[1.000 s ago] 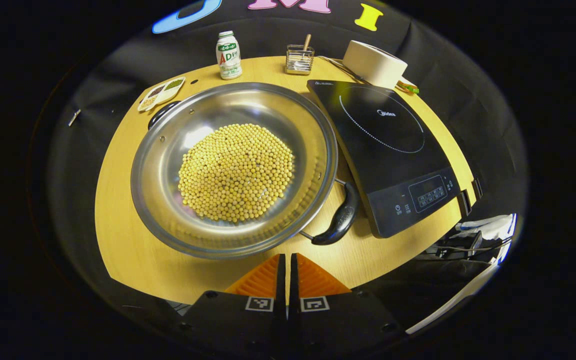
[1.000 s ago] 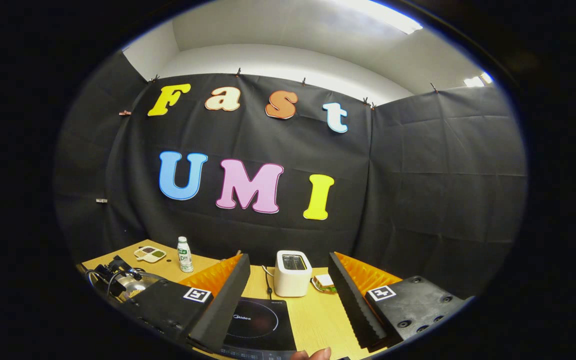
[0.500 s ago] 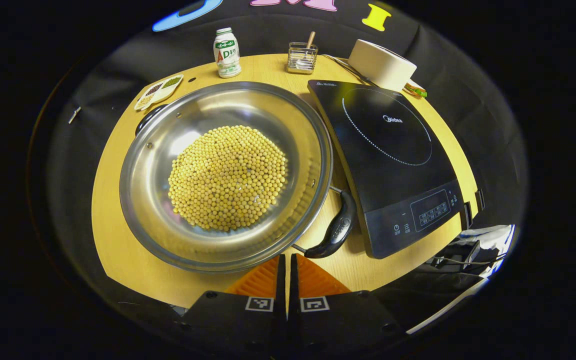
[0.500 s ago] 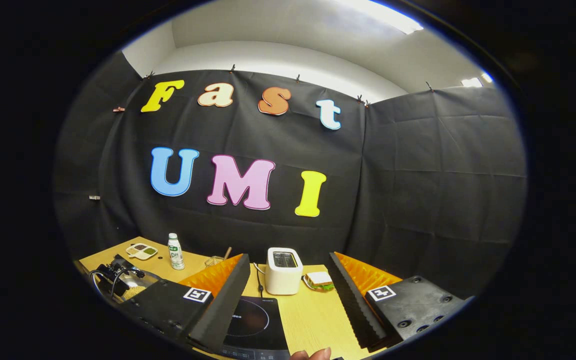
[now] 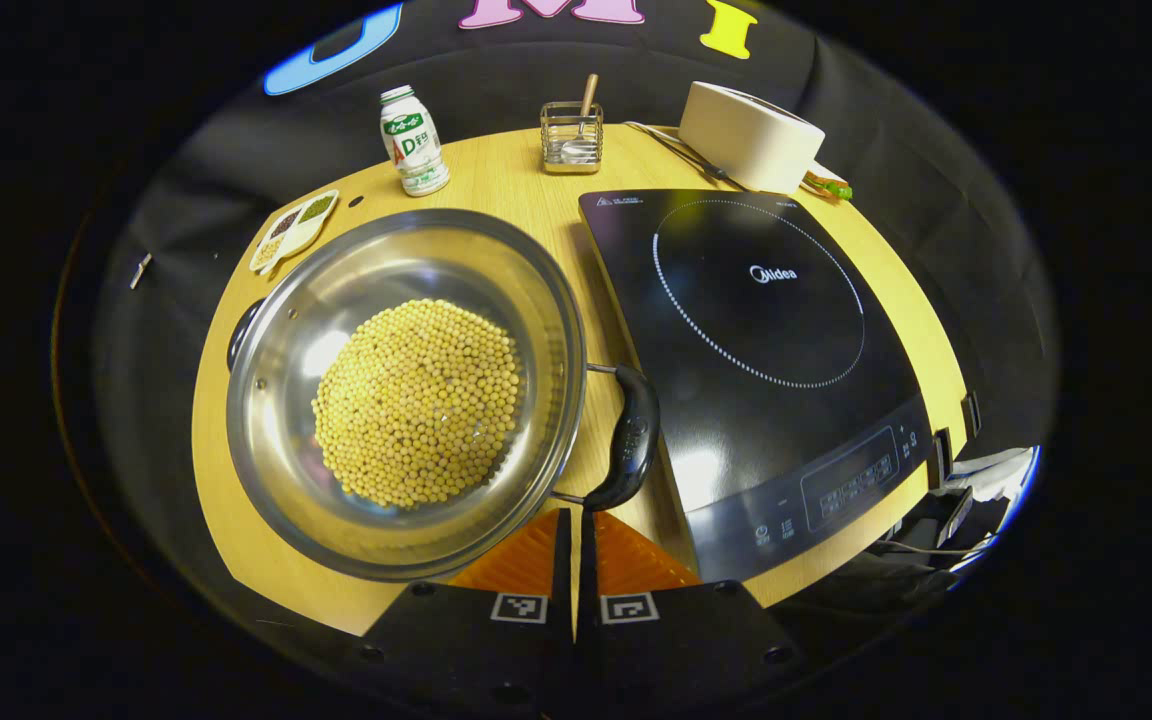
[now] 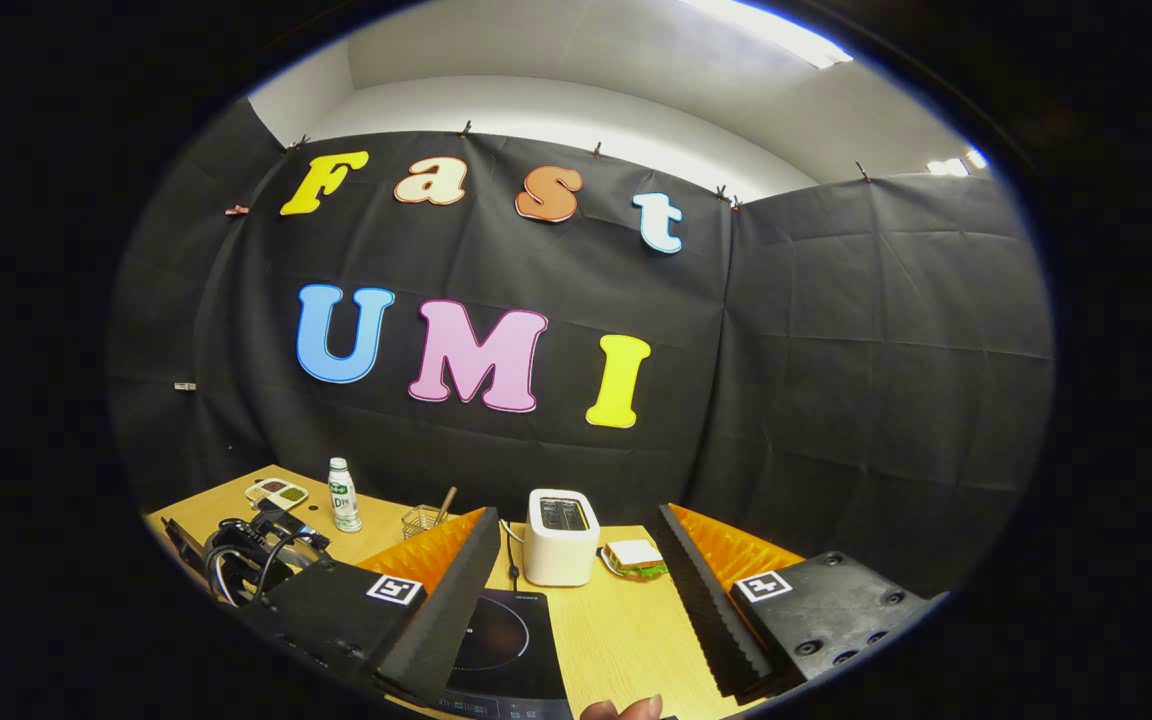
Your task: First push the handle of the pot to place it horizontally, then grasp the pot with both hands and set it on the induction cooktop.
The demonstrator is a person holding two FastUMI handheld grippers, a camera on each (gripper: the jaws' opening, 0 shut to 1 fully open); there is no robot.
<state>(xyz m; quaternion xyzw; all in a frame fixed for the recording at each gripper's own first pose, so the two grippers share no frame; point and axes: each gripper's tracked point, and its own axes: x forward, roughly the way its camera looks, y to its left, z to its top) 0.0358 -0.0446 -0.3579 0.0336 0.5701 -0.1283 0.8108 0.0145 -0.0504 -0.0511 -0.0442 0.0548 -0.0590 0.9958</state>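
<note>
Beside induction cooktop (image 5: 756, 330): pot (image 5: 401, 395) handle (image 5: 628, 436) lies lengthwise along its edge

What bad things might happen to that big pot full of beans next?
The pot is piled with loose soybeans, so tipping it during the lift could spill them. Its near handle sits close against the induction cooktop, so pushing it might bump the cooktop's edge. The left gripper is shut and the right gripper is up high, so neither is ready to grasp.

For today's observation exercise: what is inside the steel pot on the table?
The pot holds a heap of small yellow beans in the middle, with bare steel around it. The pot's bottom under the heap is covered.
</note>
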